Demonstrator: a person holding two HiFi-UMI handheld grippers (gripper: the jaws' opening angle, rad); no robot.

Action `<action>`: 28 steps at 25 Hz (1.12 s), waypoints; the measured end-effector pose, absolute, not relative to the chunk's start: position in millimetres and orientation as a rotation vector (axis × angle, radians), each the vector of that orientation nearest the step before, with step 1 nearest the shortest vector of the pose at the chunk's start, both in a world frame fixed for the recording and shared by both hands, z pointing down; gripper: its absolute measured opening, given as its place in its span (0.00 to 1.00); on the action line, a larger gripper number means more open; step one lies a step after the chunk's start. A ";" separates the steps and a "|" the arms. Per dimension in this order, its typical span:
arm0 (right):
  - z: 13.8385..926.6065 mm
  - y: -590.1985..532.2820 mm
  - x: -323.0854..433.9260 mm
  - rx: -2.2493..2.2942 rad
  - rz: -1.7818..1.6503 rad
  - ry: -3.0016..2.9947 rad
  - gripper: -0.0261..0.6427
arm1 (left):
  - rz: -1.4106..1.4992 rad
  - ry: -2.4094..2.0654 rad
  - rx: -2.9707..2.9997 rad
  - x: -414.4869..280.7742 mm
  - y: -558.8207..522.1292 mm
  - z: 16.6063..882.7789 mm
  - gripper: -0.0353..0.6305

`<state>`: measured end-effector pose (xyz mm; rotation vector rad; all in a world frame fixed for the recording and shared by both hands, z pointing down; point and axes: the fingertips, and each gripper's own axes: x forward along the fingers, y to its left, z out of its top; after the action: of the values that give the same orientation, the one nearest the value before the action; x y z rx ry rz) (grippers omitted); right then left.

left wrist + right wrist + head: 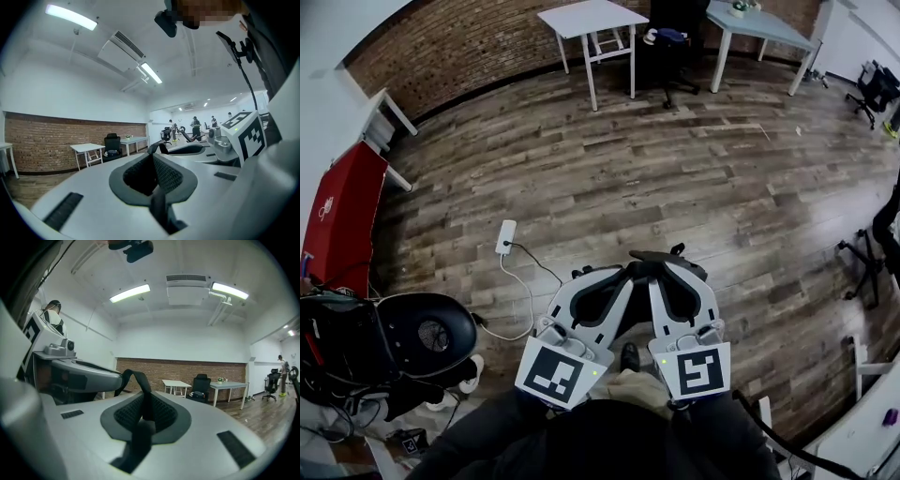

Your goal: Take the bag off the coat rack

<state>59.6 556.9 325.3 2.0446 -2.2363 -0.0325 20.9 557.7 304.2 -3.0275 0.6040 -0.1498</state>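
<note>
the left gripper (622, 270) and right gripper (664, 264) are being held side by side above the wooden floor (675, 169) — a black strap (133, 377) is being pinched between each one's nearly closed jaws.

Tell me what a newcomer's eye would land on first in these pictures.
The two grippers come first, held side by side at the bottom middle of the head view. The left gripper and right gripper each pinch the same black strap, which loops between their tips. After that, the eye goes to the red panel at the left edge and the white table by the brick wall at the top.
</note>
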 end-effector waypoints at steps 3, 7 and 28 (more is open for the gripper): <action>319.2 532.4 69.7 2.016 -0.055 -2.262 0.10 | -0.124 0.649 -3.017 30.7 534.5 298.9 0.10; 316.9 494.3 73.6 1.989 -0.057 -2.285 0.10 | -0.109 0.678 -2.994 35.0 497.2 296.5 0.10; 337.4 196.8 91.1 1.935 0.007 -2.297 0.10 | -0.145 0.694 -2.976 51.7 201.5 313.9 0.10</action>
<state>91.1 196.8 337.4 1.9350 -2.2970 0.0067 51.7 201.5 313.9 -2.9764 0.6937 -0.1446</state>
